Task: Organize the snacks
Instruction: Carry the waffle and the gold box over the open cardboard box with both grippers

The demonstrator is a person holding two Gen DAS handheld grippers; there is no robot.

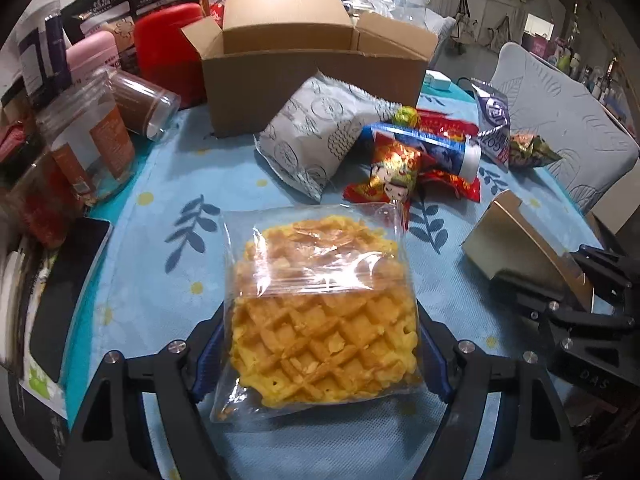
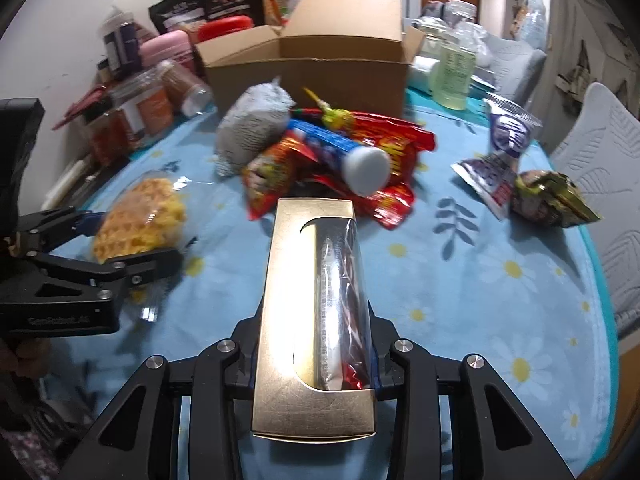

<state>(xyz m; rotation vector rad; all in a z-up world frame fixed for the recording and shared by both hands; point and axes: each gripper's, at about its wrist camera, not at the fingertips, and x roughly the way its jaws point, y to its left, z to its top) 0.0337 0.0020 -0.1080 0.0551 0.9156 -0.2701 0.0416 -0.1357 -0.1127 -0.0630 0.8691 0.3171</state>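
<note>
A clear bag with a yellow waffle [image 1: 320, 280] sits between the fingers of my left gripper [image 1: 320, 346], which is shut on the bag's two sides over the blue flowered tablecloth [image 1: 160, 240]. The right wrist view shows the same grip from the side, with the left gripper [image 2: 132, 240] around the waffle bag [image 2: 140, 216]. My right gripper [image 2: 314, 360] is shut on a long gold box [image 2: 280, 280] with a clear window showing wrapped sweets. In the left wrist view the gold box [image 1: 516, 240] shows at the right edge. An open cardboard box [image 1: 312, 72] stands at the back.
A pile of snacks lies before the cardboard box [image 2: 312, 68]: a grey patterned pouch [image 1: 316, 136], a blue tube [image 1: 424, 148], red packets [image 2: 400, 136], a purple packet [image 2: 508, 136]. Jars [image 1: 88, 140] crowd the left edge. A dark flat device [image 1: 68, 292] lies near left. A padded chair [image 1: 560, 120] stands at the right.
</note>
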